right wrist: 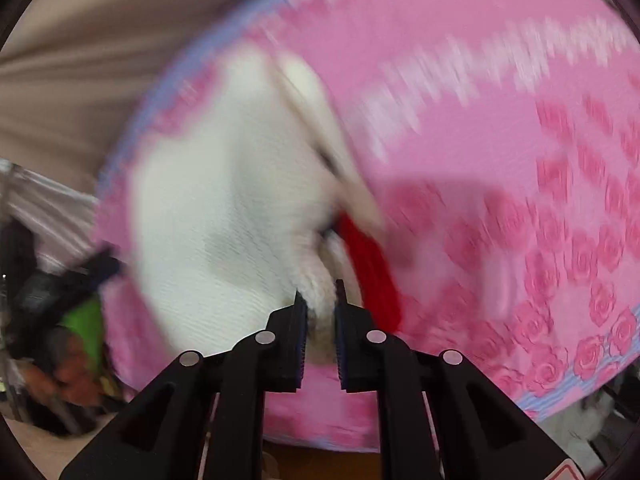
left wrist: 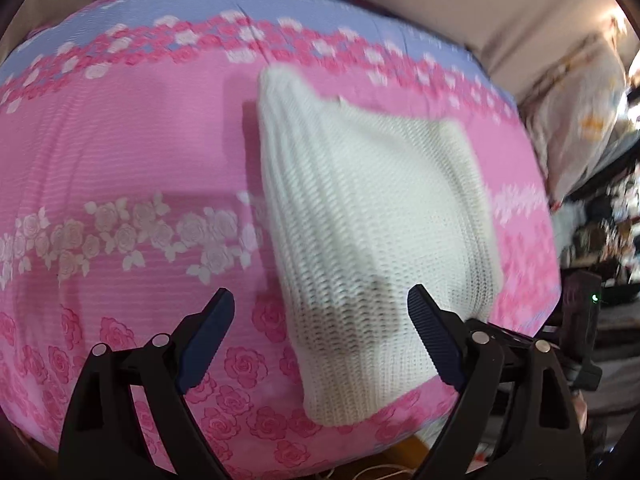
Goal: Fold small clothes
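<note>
Pinching the knit's (right wrist: 224, 216) near edge, my right gripper (right wrist: 320, 304) is clamped on it to carry the fold across the pink sheet (left wrist: 120, 152); my left gripper (left wrist: 320, 312) hangs spread, empty, above the knit.

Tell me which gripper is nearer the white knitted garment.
Right. The right gripper is shut on an edge of the white knitted garment, touching it. The left gripper is open above the garment, its fingers not gripping it.
</note>
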Action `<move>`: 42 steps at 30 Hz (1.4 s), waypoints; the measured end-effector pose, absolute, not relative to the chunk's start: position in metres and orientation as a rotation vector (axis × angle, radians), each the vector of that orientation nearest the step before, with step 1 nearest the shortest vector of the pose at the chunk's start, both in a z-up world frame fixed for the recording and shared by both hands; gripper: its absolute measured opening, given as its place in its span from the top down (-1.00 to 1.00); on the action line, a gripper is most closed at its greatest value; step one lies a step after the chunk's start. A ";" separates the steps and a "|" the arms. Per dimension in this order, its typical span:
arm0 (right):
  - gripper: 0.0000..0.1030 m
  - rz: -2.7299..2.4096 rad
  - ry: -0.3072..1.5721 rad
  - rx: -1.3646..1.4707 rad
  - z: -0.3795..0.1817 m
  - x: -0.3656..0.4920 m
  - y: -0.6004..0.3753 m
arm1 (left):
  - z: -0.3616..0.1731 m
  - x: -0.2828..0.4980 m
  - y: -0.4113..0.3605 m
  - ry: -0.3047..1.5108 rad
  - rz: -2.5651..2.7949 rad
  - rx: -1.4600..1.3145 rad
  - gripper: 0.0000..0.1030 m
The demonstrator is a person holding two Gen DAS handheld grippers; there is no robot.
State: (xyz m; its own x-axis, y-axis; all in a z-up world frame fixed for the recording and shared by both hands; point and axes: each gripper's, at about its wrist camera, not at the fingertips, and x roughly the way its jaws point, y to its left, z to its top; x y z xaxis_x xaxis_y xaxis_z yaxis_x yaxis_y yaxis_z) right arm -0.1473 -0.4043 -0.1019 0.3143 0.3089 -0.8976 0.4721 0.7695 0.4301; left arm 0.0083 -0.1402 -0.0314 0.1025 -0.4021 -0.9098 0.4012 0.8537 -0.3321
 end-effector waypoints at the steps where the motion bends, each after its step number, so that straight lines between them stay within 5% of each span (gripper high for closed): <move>1: 0.79 -0.110 1.288 0.765 -0.109 -0.150 -0.404 | -0.032 0.006 -0.141 1.346 -0.595 0.013 -0.67; 6: 0.10 -0.148 1.171 0.620 -0.049 -0.141 -0.398 | -0.040 0.004 -0.141 1.360 -0.582 0.024 -0.67; 10: -0.22 -0.117 1.105 0.545 -0.028 -0.114 -0.395 | -0.042 0.000 -0.141 1.354 -0.568 0.032 -0.67; 14: -0.19 -0.100 1.201 0.500 -0.060 -0.076 -0.385 | -0.038 -0.004 -0.143 1.326 -0.552 0.064 -0.67; 16: 0.54 -0.099 1.231 0.500 -0.067 -0.065 -0.379 | -0.035 -0.005 -0.145 1.304 -0.539 0.097 -0.67; 20: 0.60 -0.084 1.083 0.551 -0.028 -0.077 -0.384 | -0.028 -0.006 -0.149 1.255 -0.534 0.153 -0.67; 26: 0.52 -0.163 1.225 0.544 -0.092 -0.080 -0.399 | -0.030 -0.004 -0.153 1.257 -0.520 0.173 -0.67; 33: 0.36 -0.157 1.185 0.572 -0.066 -0.081 -0.401 | -0.032 0.005 -0.148 1.264 -0.522 0.088 -0.67; 37: -0.01 -0.178 1.140 0.632 -0.056 -0.084 -0.412 | -0.037 0.025 -0.129 1.293 -0.522 -0.159 -0.75; 42: -0.18 -0.177 1.160 0.702 -0.074 -0.066 -0.424 | -0.074 0.059 -0.119 1.417 -0.457 -0.374 -0.75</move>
